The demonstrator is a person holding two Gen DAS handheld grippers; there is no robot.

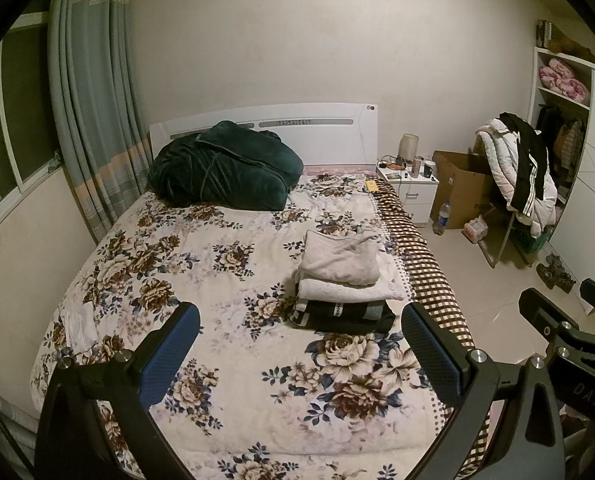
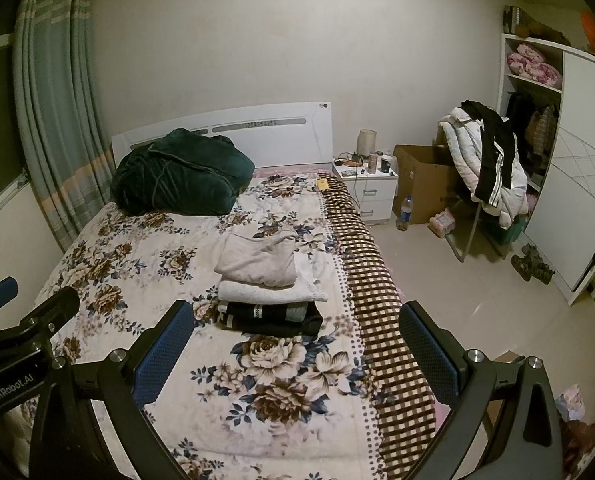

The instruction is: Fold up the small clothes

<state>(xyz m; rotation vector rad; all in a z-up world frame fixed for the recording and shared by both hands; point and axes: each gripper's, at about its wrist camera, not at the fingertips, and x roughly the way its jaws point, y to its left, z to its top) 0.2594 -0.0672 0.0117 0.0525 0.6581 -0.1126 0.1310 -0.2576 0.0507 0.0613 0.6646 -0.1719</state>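
A stack of folded small clothes point(image 1: 343, 280) lies on the floral bedspread point(image 1: 217, 264), right of the bed's middle: a beige garment on top, a white one under it, dark ones at the bottom. It also shows in the right wrist view point(image 2: 267, 286). My left gripper point(image 1: 301, 356) is open and empty, held above the bed's near part. My right gripper point(image 2: 297, 354) is open and empty, in front of the stack. A small white cloth point(image 1: 79, 322) lies at the bed's left edge.
A dark green quilt bundle point(image 1: 225, 164) sits by the headboard. A checkered blanket point(image 1: 421, 252) runs along the bed's right edge. A nightstand point(image 1: 411, 186), cardboard box point(image 1: 463, 188), bottle point(image 1: 441, 218) and a clothes-laden chair point(image 1: 517, 168) stand on the right.
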